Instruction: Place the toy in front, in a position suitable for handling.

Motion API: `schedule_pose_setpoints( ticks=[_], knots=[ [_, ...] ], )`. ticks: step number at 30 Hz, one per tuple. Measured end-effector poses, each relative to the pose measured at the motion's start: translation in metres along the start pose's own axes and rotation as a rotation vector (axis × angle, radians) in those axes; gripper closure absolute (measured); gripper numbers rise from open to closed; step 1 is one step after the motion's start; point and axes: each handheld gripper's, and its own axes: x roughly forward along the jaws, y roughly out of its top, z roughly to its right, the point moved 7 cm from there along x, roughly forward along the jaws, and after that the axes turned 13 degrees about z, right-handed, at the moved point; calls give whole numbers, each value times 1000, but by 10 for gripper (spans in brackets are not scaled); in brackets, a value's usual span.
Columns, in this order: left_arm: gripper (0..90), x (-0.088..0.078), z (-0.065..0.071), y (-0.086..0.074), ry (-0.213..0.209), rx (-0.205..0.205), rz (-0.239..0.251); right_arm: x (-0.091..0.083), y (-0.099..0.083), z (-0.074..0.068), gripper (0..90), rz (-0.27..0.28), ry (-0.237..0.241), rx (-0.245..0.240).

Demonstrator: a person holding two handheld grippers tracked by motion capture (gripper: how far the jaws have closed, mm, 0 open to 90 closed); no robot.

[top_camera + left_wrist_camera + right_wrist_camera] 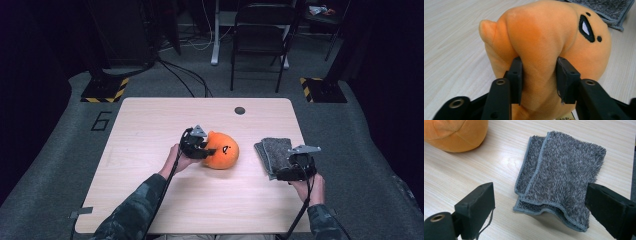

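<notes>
An orange plush toy (pixel 223 151) with a small black-and-white stitched face lies near the middle of the wooden table (pixel 150 130). My left gripper (pixel 206 150) reaches it from the left. In the left gripper view its jaws (pixel 539 80) pinch a fold of the plush toy (pixel 544 32), with the pads pressed into the fabric. A folded grey fluffy cloth (pixel 274 152) lies to the right of the toy. My right gripper (pixel 292 172) rests at the cloth's near edge. Its jaws stand wide open (pixel 540 195) around the near end of the cloth (pixel 564 177), apart from it.
A round dark hole (pixel 240 110) sits near the table's far edge. A black chair (pixel 260 35) and cables stand on the grey floor beyond the table. The plush toy's edge (pixel 454 132) shows at the top left of the right gripper view.
</notes>
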Motion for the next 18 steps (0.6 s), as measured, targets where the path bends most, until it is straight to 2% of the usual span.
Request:
schedule_pose_setpoints(
  ticks=[4,6,10,18],
  knots=[
    [694,-1,1,-2,20,8,37,1,-1,-1,85,-7,3,2],
    [710,-2,2,-3,26,25,49,1,-1,0,86,-7,0,-1],
    [737,-5,7,-1,47,25,92,1,-1,1,87,-3,1,-8],
    [764,-11,16,6,69,22,129,1,-1,1,87,-6,4,-2]
  ],
)
